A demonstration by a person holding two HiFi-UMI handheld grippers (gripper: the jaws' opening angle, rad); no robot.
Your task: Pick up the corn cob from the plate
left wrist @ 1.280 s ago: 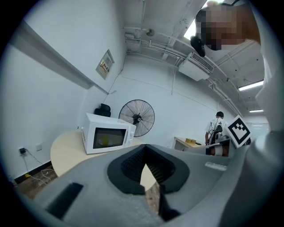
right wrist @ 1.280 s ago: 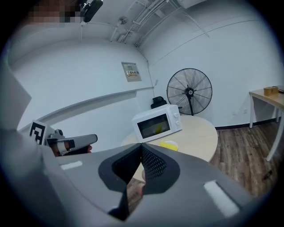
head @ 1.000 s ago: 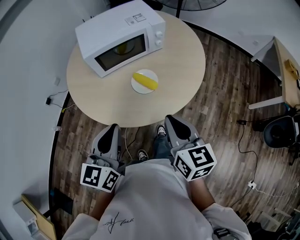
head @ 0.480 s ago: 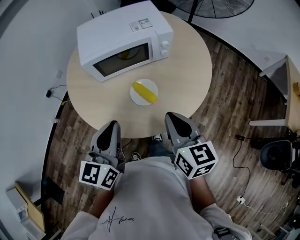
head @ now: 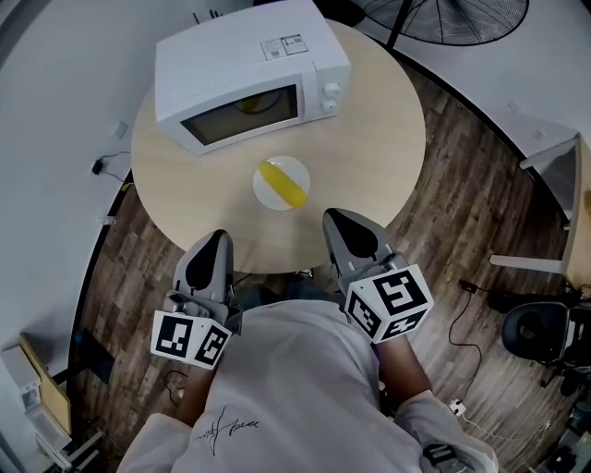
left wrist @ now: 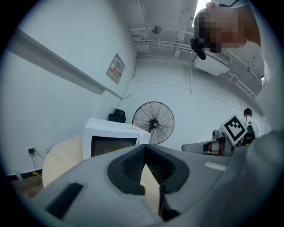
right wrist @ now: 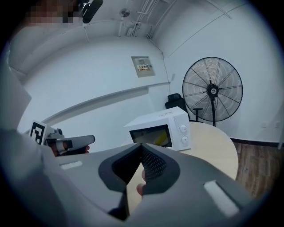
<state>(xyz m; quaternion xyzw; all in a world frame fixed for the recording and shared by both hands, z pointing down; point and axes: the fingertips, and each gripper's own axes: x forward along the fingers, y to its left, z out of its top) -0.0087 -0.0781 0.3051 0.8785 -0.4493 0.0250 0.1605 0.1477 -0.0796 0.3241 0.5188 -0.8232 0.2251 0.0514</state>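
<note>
The yellow corn cob (head: 284, 183) lies on a small white plate (head: 266, 195) near the middle of the round wooden table (head: 369, 139). Both grippers are held close to the person's body at the table's near edge, short of the plate. My left gripper (head: 219, 237) is below and left of the plate, my right gripper (head: 331, 216) below and right of it. In the left gripper view the left gripper (left wrist: 144, 147) has its jaws meeting at the tips, with nothing between them. The right gripper (right wrist: 141, 145) is shut and empty in the same way.
A white microwave (head: 245, 78) stands at the back left of the table, just behind the plate, door closed with something yellow inside. A large floor fan (head: 452, 18) stands beyond the table. Cables and an office chair (head: 540, 333) are on the wooden floor to the right.
Both grippers have moved forward from over the floor to the table's near edge, closer to the plate. Their jaws look the same. The corn and plate have not moved on the table.
</note>
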